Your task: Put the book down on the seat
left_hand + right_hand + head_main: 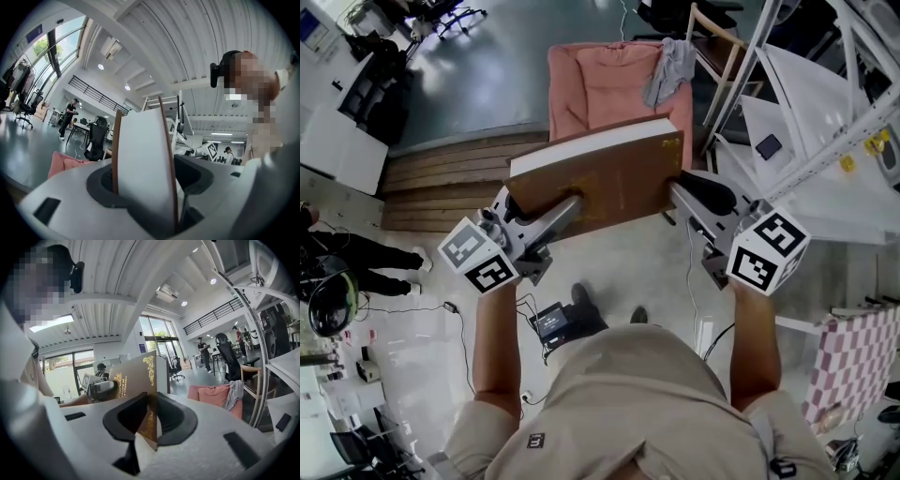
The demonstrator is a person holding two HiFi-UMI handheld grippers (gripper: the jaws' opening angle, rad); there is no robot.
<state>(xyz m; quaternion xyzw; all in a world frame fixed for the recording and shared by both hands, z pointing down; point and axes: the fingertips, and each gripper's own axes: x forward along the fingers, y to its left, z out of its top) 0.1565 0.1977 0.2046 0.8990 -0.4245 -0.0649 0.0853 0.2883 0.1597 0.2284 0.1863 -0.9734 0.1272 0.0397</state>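
A thick brown book [609, 183] with white page edges and gold print is held up in the air between both grippers, tilted. My left gripper [572, 204] is shut across the book's full thickness [143, 168] at its left end. My right gripper [680, 192] is shut on the brown cover [136, 376] at the right end. Beyond and below the book stands the pink cushioned seat [600, 89], with a grey cloth [667, 67] draped over its right side. The seat also shows low in the left gripper view [65, 164] and in the right gripper view [213, 397].
A white metal shelving frame [825, 122] stands close on the right. A wooden chair [712, 37] is behind the seat. A wooden platform [450, 173] lies left of the seat. A black device [558, 323] with cables sits on the floor by the person's feet. A checkered cloth [853, 361] lies at lower right.
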